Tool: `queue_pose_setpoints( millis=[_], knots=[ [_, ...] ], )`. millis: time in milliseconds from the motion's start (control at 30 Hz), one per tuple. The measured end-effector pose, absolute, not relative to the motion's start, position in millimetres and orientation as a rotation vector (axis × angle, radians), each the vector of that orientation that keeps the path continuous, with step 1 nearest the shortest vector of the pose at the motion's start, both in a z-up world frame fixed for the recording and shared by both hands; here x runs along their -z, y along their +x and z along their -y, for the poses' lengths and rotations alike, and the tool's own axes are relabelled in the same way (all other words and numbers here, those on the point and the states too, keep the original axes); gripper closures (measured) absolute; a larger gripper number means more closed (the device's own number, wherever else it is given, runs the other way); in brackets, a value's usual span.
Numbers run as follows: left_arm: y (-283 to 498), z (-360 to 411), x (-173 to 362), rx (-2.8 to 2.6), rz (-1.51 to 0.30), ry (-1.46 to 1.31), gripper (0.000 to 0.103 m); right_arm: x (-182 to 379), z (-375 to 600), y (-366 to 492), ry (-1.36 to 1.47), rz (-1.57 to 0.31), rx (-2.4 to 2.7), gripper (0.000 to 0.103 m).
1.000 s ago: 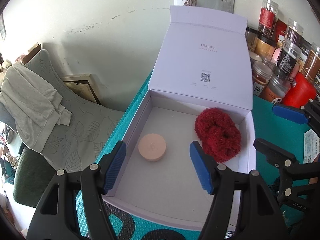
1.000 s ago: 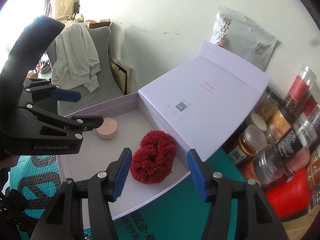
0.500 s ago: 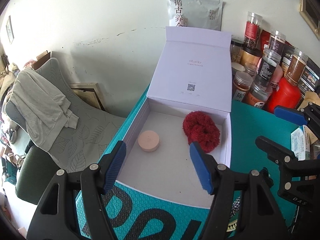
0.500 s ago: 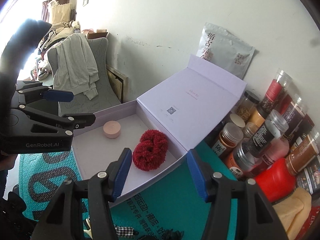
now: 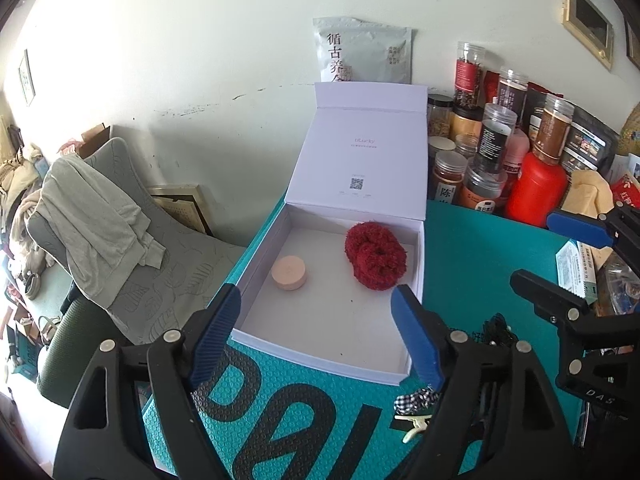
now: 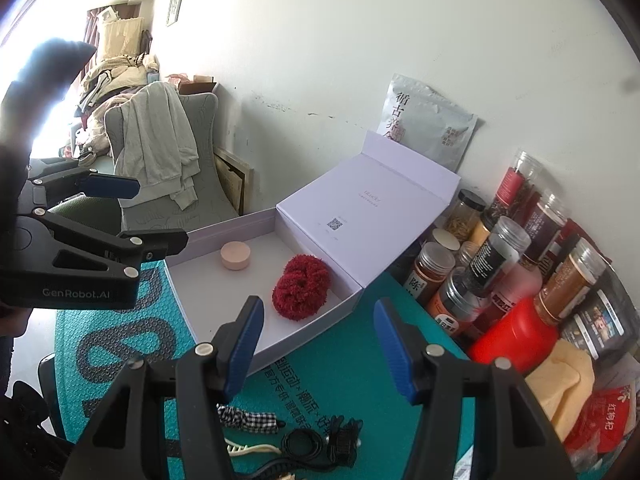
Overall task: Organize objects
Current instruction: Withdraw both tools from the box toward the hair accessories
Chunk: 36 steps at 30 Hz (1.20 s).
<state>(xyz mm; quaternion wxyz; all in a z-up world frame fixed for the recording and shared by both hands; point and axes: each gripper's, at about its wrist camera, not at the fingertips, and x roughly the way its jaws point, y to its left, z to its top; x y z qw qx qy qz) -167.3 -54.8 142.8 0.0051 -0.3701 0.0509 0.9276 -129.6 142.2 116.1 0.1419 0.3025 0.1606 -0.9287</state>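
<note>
Covering the table is a teal mat with an open white box on it, lid leaning toward the pale wall. Inside lie a red scrunchie and, apart from it, a pink disc. Jars crowd the wall. The left gripper is opening, empty; the right gripper hangs parted, empty.

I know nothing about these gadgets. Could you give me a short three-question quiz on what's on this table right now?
1. True or false: the box lid is shut.
2. What lies in the box beside the pink puck?
3. Is the right hand-held gripper holding: A) the scrunchie, B) a jar, C) nothing?

Key:
1. False; the lid stands open.
2. A red scrunchie.
3. C.
</note>
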Motion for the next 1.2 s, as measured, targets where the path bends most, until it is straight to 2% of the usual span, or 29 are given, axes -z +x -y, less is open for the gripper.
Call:
queue_pose_setpoints(
  millis=[300,1200],
  knots=[
    [-125,33,-147,-2.872,-0.189,-1.139,0.023,-117,-154,-90,0.861,-0.470,2.711,0.042],
    [-65,-5,-83,-2.706,-0.196,-1.121,0.023,-69,-178,-23,0.958,-0.413,2.755,0.042]
  ],
)
